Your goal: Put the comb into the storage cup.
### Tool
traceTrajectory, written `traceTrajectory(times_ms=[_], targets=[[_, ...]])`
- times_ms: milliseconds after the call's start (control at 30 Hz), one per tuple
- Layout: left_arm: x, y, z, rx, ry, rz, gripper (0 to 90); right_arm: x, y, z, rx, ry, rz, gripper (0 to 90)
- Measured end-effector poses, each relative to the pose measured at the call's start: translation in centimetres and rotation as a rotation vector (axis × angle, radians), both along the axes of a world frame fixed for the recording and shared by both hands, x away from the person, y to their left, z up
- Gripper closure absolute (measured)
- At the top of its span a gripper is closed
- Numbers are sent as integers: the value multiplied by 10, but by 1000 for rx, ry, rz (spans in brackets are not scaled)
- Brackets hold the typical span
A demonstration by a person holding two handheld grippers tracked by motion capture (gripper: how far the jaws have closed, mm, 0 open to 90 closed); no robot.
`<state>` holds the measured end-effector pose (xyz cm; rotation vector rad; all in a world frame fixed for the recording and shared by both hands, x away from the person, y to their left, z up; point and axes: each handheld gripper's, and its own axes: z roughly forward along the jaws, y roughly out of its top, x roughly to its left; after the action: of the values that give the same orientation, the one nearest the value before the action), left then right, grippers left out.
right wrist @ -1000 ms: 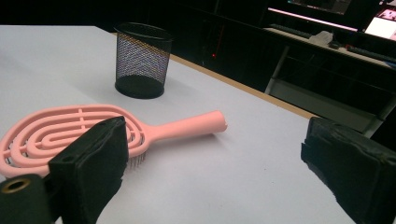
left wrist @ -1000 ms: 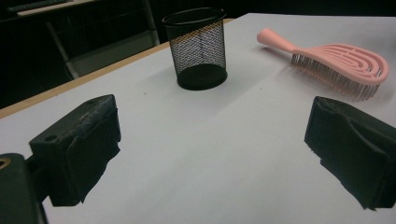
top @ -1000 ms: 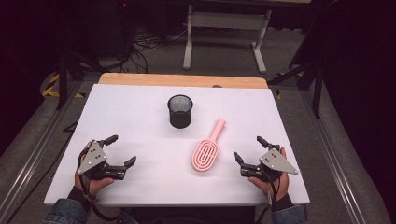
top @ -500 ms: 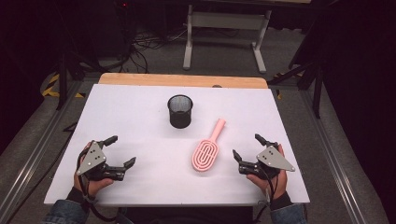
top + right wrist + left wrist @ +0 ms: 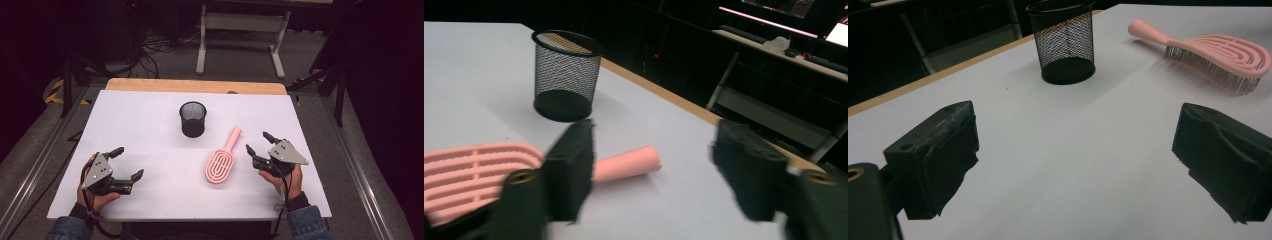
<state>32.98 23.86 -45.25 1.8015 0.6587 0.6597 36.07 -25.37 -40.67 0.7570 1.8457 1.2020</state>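
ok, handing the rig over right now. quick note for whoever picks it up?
Left gripper: open, nothing between the jaws, resting near the table's front left.
Right gripper: jaws have just been closing, nothing in them, just right of the pink hairbrush.
Hairbrush lies flat on the white table, bristles down, handle toward the far edge.
Black mesh cup stands upright and apart, behind the brush.
Done: nothing gripped yet.
Left: probably grasp the brush handle and put it in the cup.
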Motion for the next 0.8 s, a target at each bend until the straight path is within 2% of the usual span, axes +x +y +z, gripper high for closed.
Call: traceTrajectory(times_ms=[233,267,367,433,500,533,667,733,800], targets=[[0,-1,0,7,-1,-4,61,34,7,3,-13,78,18,708],[0,0,0,6,0,-5,62,39,9,3,-8,96,35,756],[-1,0,0,3,0,-11,62,48,14,5,-14,119,46,828],[-1,0,0,2,-2,-11,63,56,19,5,-20,137,56,854],[-1,1,0,-2,-1,-11,64,61,24,3,-61,145,55,886],[0,2,0,-7,0,-10,64,67,28,2,-60,165,63,898],[0,1,0,0,-1,-9,65,75,33,0,-57,185,75,900],[-1,0,0,4,-1,-8,69,80,38,-1,-83,189,74,900],[-1,0,0,0,-4,-5,70,86,44,-3,-107,211,76,900]])
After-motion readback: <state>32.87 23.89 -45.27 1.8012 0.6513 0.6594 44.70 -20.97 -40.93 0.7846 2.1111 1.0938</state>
